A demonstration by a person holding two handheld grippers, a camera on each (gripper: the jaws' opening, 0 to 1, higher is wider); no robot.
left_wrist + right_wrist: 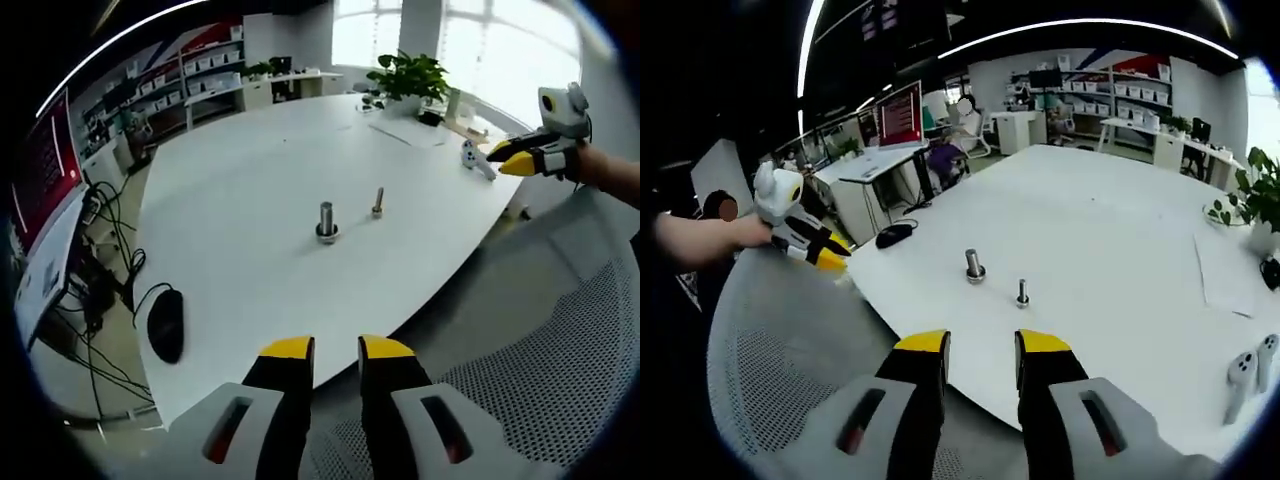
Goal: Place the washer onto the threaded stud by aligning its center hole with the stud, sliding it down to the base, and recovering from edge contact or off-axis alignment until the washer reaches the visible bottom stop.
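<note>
Studs stand upright on the white table, well apart from both grippers: a thicker threaded stud with a washer ringing its base, and just beside it a slimmer bolt. The left gripper hangs off the table's edge, yellow-tipped jaws spread with nothing between them; the right gripper likewise gapes, holding nothing. A black mouse lies near the edge. A red screen carries writing too small to read.
</note>
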